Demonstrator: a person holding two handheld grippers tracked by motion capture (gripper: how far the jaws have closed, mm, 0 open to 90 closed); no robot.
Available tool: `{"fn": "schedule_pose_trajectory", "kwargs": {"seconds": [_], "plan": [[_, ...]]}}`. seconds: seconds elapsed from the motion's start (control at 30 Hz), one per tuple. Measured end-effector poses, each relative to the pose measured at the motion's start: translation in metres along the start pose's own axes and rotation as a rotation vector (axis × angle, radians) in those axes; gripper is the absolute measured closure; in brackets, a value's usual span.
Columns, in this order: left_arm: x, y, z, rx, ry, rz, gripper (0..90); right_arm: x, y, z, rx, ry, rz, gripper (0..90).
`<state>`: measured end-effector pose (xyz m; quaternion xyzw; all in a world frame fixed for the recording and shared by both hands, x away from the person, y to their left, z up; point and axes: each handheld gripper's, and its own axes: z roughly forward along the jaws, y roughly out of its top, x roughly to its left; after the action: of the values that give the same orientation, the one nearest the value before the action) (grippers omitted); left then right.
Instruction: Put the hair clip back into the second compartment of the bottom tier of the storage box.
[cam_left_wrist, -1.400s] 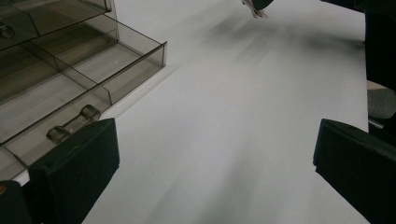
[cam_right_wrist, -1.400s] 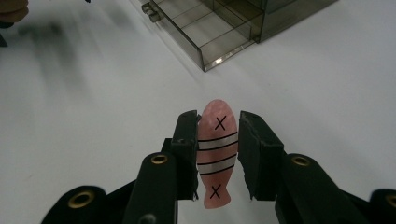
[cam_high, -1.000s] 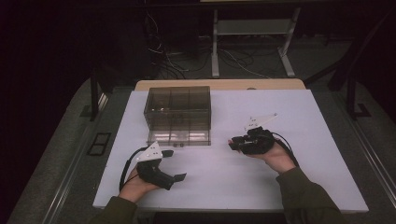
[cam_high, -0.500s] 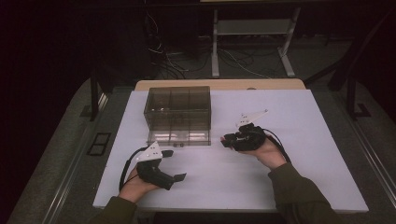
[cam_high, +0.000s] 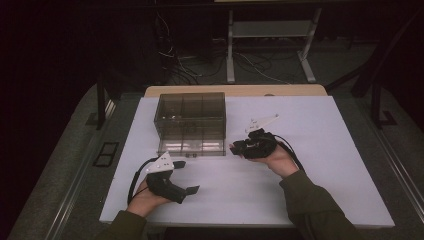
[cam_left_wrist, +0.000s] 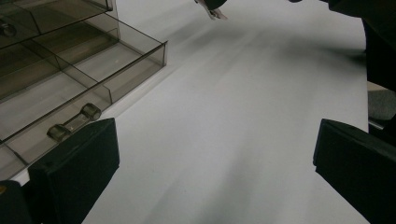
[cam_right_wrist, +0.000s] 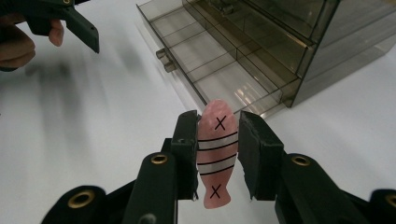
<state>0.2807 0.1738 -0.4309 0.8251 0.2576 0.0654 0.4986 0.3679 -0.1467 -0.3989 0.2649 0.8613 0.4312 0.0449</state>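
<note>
Nearest, at the near left of the white table (cam_high: 320, 165): left gripper (cam_high: 187, 177) in the person's left hand (cam_high: 145, 200), resting low on the table top, jaws spread wide with bare table between them, nothing gripped. Seen along those jaws in the left gripper view: open drawer (cam_left_wrist: 84, 88) of the cabinet just beyond the left jaw, its small handle (cam_left_wrist: 74, 122) close by.

Further in, right of centre: right gripper (cam_high: 234, 148) in the right hand (cam_high: 277, 161), dark green sleeve (cam_high: 320, 210) trailing to the near edge, jaws pointing left toward the cabinet. Clamped between the two black pads: pink fish-shaped piece (cam_right_wrist: 215, 151), marked with a black X near each end and black-edged white bands across the middle, long axis running along the jaws, its rounded end poking out past the fingertips, held clear above the table. Just short of the drawer's right front corner, not over it.

Beyond both grippers: smoky transparent drawer cabinet (cam_high: 191, 117) at the far left-centre of the table, bottom drawer (cam_high: 192, 146) pulled out toward the near side, divided into compartments, the visible ones looking empty.

Farthest: wooden table edge (cam_high: 235, 90), then cables (cam_high: 260, 62) and a metal stand (cam_high: 270, 30) on the dark floor.
</note>
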Motion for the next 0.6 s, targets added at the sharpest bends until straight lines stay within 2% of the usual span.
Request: {"fn": "schedule_pose_trajectory", "kwargs": {"seconds": [0.6], "plan": [[0.000,0.000,0.000,0.009,0.004,0.005,0.0,-0.001,0.017,0.018,-0.013,0.009,-0.014,67.3]]}}
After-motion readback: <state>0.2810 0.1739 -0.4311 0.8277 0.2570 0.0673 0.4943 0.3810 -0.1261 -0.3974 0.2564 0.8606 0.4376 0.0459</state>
